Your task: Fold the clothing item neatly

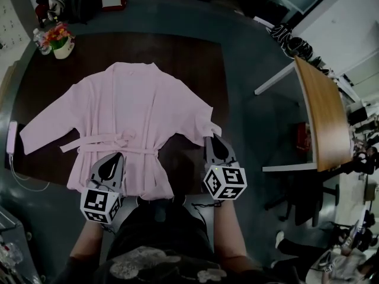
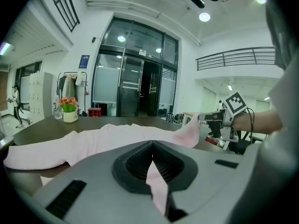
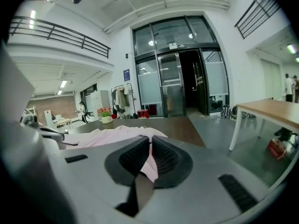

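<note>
The pale pink belted robe point(image 1: 133, 108) lies spread flat, front up, on the dark brown bench point(image 1: 195, 55), with its sleeves out to both sides. The left gripper point(image 1: 112, 160) is at the lower hem, jaws closed on a fold of pink cloth. The right gripper point(image 1: 215, 145) is at the sleeve end on the picture's right, jaws closed on its fabric. A white pot of flowers point(image 1: 59, 40) stands near the far left edge of the bench, apart from the robe.

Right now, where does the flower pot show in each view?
Head view: flower pot at upper left, on the table's far corner.
Left gripper view: flower pot at middle left, on the far table edge.
Right gripper view: flower pot small, left of centre.
Shared landmark: the pink robe lies nearer than the pot in each.
</note>
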